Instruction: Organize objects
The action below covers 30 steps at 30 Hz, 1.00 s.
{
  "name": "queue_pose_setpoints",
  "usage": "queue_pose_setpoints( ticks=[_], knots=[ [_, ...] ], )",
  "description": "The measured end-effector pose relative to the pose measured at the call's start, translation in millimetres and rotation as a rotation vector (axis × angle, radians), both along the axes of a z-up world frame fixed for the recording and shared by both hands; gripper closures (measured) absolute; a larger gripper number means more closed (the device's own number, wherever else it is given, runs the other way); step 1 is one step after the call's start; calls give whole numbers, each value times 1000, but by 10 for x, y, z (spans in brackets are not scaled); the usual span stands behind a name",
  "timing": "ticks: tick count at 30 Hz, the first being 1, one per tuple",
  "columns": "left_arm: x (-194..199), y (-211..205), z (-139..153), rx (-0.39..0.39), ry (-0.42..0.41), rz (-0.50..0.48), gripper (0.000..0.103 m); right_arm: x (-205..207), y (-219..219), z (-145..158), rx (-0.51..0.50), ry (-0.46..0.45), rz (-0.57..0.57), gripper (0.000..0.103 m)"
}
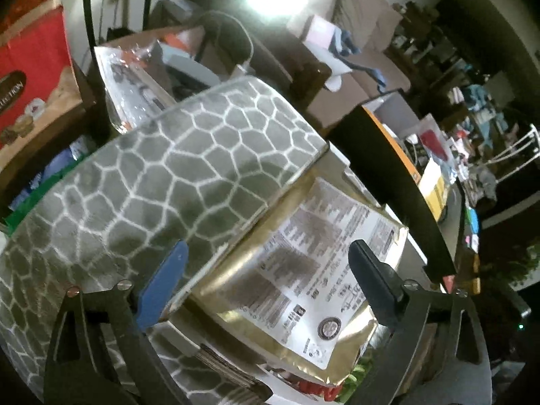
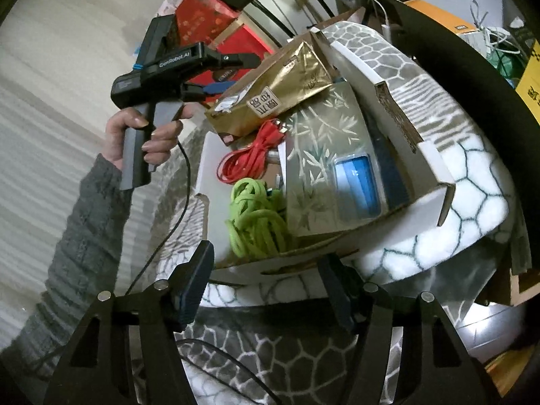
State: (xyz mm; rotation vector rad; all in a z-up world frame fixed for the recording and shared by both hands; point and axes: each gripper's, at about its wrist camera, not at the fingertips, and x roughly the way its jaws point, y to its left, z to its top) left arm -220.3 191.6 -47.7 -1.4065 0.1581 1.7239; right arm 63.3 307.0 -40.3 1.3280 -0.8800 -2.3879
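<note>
Grey blanket (image 2: 472, 182) with a pale cobble pattern is covering the surface under everything I am working over, and a cluttered, dim room is stretching away behind it.

My left tongs (image 1: 266, 266) are standing wide, blue pad on one side and black pad on the other, with nothing pinched. Between and just beyond them a gold foil pouch (image 1: 303, 270) is lying label-up, its far end tucked beneath a fold of the blanket. I cannot tell whether either pad is touching the foil. From the other camera, the same left tongs (image 2: 233, 71) are reaching in at the pouch's (image 2: 270, 91) far corner, a hand (image 2: 141, 138) in a grey knitted sleeve gripping the handle.

My right tongs (image 2: 266, 290) are partly open and empty, hanging just short of the near rim of a shallow white cardboard box (image 2: 435, 199). Ahead of them inside the box, a bright green cord (image 2: 256, 216) is bundled nearest, a red cord (image 2: 249, 158) is coiled just beyond it, and the gold pouch is resting across the far end, tilted up. Right of the cords, a leaf-printed packet (image 2: 320, 162) with a blue window is leaning on the box's wall. A red gift box (image 2: 206, 13) is standing well beyond, past the left tongs.
</note>
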Motion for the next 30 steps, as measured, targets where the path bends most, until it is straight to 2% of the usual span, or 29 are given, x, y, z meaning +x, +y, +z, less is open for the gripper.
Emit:
queue_pose_setpoints(
  ticks=[6, 14, 21, 23, 24, 25, 30],
  knots=[
    [67, -107, 20, 26, -7, 30, 10, -117, 10, 124, 163, -4, -16, 37],
    [277, -428, 141, 110, -66, 63, 10, -363, 509, 184, 256, -9, -93, 37],
    [498, -598, 201, 178, -104, 84, 11, -525, 797, 103, 257, -36, -113, 37],
    [504, -626, 241, 234, -145, 81, 13, -554, 799, 92, 259, -35, -108, 38],
    [503, -614, 246, 230, -152, 90, 13, -565, 790, 92, 264, -36, -108, 39],
    [481, -598, 236, 181, -122, 119, 15, -584, 788, 91, 269, -37, -109, 39],
    [343, -624, 227, 207, -118, 172, 14, -529, 804, 80, 250, -39, -123, 42]
  ],
)
